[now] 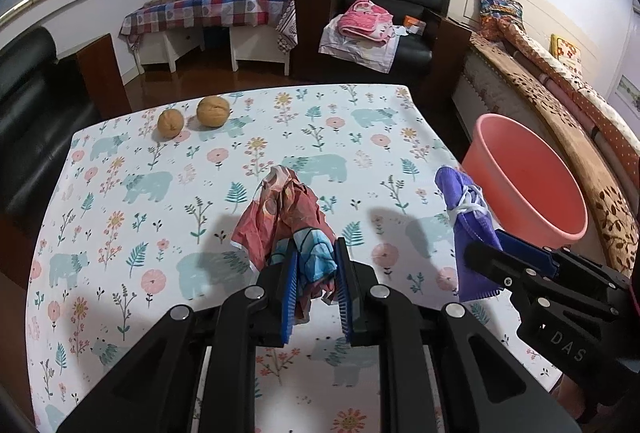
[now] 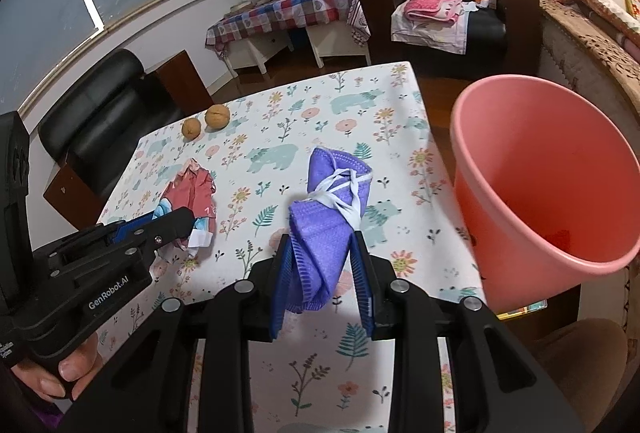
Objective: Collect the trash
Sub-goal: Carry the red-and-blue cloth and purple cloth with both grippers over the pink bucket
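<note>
Plainly, "GenRobot.AI" on left tongs (image 2: 176, 223), "DAS" on right tongs (image 1: 486, 251).

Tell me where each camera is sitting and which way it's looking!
Left wrist view: sits on the left gripper, looking forward over the table; its jaws pinch a crumpled wrapper, and the right gripper shows at the right.
Right wrist view: sits on the right gripper, looking forward over the table; its jaws pinch a purple face mask, and the left gripper and the person's hand show at the left.
Both views share the table, two walnuts, the pink bin, the wrapper and the mask.
</note>
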`<state>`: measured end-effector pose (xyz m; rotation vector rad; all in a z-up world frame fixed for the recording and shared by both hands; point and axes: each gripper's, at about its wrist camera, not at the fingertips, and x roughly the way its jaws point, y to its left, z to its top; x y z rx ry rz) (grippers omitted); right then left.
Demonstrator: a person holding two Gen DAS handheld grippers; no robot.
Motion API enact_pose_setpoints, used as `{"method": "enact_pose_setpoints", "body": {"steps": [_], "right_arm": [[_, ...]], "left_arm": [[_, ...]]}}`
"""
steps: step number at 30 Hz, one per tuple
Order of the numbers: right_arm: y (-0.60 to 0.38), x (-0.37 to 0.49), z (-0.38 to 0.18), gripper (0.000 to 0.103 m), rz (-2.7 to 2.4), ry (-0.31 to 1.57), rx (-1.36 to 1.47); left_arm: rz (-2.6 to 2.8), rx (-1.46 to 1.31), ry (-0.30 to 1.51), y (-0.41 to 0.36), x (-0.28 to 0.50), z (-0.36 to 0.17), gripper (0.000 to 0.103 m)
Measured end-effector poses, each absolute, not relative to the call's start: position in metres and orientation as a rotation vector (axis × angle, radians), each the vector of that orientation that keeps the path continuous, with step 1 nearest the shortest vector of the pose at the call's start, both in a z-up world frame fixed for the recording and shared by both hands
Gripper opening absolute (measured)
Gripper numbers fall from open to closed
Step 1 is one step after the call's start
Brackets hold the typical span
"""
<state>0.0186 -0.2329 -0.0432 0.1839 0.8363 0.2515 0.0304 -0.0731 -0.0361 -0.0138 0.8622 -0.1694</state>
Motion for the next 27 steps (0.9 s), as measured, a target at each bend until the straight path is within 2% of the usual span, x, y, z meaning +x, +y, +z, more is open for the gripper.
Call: {"method": "enact_pose_setpoints", "body": {"steps": [27], "right_arm": [[-0.272, 0.004, -0.030, 0.029, 0.169, 0.758, 0.241]], "left_arm": [[-0.275, 0.091, 0.805, -0.135, 0.024, -0.018, 0.017]]}}
